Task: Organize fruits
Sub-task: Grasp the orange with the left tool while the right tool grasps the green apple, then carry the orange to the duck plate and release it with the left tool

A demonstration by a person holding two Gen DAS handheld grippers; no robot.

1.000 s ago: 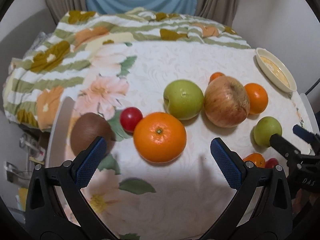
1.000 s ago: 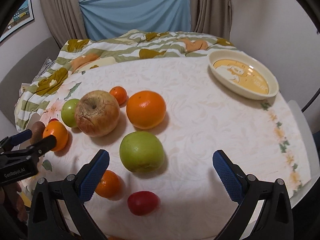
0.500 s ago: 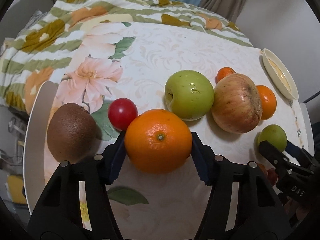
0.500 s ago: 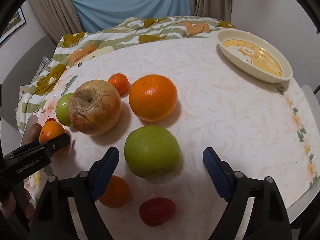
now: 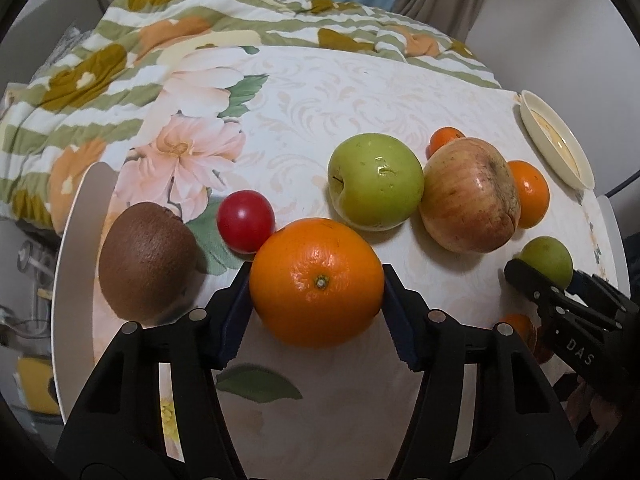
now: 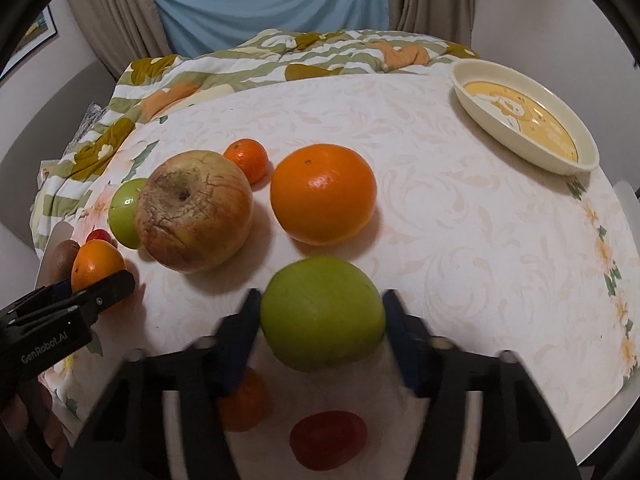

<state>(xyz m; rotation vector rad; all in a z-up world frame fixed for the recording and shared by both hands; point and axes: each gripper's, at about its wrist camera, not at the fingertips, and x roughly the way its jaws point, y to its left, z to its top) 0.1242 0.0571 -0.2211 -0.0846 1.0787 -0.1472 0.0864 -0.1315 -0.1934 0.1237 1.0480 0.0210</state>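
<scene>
2 fruits gripped: my left hand-held gripper (image 5: 316, 304) clamps an orange (image 5: 316, 282), my right hand-held gripper (image 6: 320, 328) is closing on a green apple (image 6: 322, 312); nothing sorted yet.

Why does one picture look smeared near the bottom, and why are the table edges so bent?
Right wrist view: the right gripper and green apple are motion-blurred as its jaws close around it. Left wrist view: sharp, with glare on the orange. Both: a fisheye lens bows the table and darkens the corners.
</scene>
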